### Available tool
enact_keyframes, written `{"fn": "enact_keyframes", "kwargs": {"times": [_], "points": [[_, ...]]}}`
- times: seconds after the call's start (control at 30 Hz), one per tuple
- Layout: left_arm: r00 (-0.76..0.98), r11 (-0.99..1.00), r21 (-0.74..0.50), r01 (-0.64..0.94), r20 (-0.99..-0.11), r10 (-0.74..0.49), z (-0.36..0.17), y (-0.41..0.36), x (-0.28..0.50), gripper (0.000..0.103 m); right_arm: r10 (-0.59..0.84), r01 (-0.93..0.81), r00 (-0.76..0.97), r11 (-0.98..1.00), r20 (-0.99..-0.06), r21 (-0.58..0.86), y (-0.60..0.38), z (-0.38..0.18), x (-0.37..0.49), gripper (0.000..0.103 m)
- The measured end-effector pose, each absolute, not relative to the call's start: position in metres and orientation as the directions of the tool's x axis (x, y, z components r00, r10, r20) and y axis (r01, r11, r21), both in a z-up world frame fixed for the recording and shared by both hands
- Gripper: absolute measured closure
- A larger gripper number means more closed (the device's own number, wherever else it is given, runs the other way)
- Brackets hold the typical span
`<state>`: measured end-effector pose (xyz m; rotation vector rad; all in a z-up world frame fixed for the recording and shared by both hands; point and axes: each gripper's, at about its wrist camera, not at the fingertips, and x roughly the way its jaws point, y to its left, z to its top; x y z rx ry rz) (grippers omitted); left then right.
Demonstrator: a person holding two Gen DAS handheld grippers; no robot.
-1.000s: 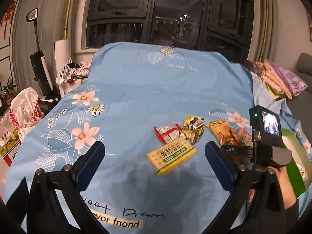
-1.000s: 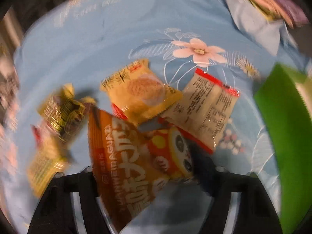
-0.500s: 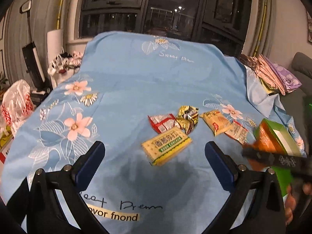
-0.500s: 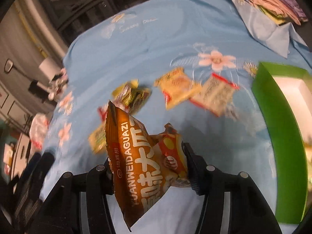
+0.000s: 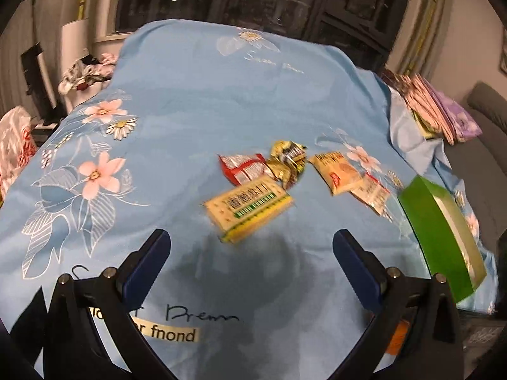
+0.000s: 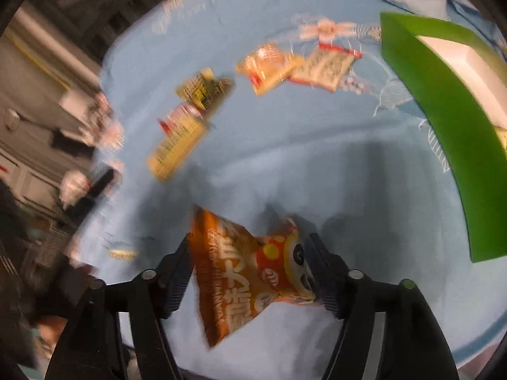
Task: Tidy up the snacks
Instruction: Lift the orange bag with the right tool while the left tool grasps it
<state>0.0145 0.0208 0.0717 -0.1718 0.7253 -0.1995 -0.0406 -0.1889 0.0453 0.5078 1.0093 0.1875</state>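
Note:
My right gripper (image 6: 250,250) has an orange snack bag (image 6: 240,272) between its fingers above the blue flowered cloth (image 6: 301,164). Its jaws are opening, and both pads still touch the bag's edges. A green box (image 6: 443,126) with a white inside lies to the right, apart from the bag. My left gripper (image 5: 250,237) hovers open and empty over the cloth. Just beyond it lies a yellow cracker pack (image 5: 247,209). Behind that are a red pack (image 5: 242,166), a crumpled gold wrapper (image 5: 286,158), a yellow-orange pack (image 5: 336,171) and a red-edged white pack (image 5: 372,194).
The green box (image 5: 440,234) sits at the cloth's right edge. Folded fabrics (image 5: 440,117) are piled at the far right beside a grey sofa (image 5: 488,145). Bags and clutter (image 5: 82,76) stand off the cloth's left side. Dark windows fill the back.
The right gripper lifted the orange bag off the pile, carried it back toward the near side beside the green box, and left the left wrist view. The bag now tilts differently between the fingers.

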Motion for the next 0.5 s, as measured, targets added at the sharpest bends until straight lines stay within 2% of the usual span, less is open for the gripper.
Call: {"fn": "enact_keyframes", "kwargs": {"times": [0.07,0.13,0.2,0.33,0.4,0.5], "points": [[0.713,0.961,-0.221,0.167,-0.646,-0.272,0.072,0.015,0.011,0.0,0.42,0.056,0.575,0.836,-0.702,0.546,-0.198,0.06,-0.052,0.016],[0.681,0.948,-0.242,0.205,-0.661,-0.316,0.071,0.01,0.008,0.0,0.463,0.031,0.613,0.795,-0.64,0.605,-0.21,0.072,-0.064,0.011],[0.606,0.919,-0.303,0.253,-0.691,-0.394,0.064,0.006,0.007,0.0,0.471,0.044,0.623,0.776,-0.625,0.629,-0.219,0.073,-0.069,0.011],[0.398,0.824,-0.464,0.325,-0.723,-0.564,0.039,0.0,0.004,0.0,0.502,0.077,0.57,0.755,-0.65,0.651,-0.229,0.05,-0.066,0.011],[0.321,0.797,-0.482,0.364,-0.738,-0.593,0.029,-0.007,-0.005,0.0,0.523,0.096,0.533,0.743,-0.665,0.662,-0.229,0.033,-0.057,0.011],[0.304,0.788,-0.462,0.408,-0.745,-0.594,0.027,-0.019,-0.017,0.0,0.549,0.082,0.48,0.749,-0.685,0.658,-0.218,0.019,-0.051,0.011]]}}
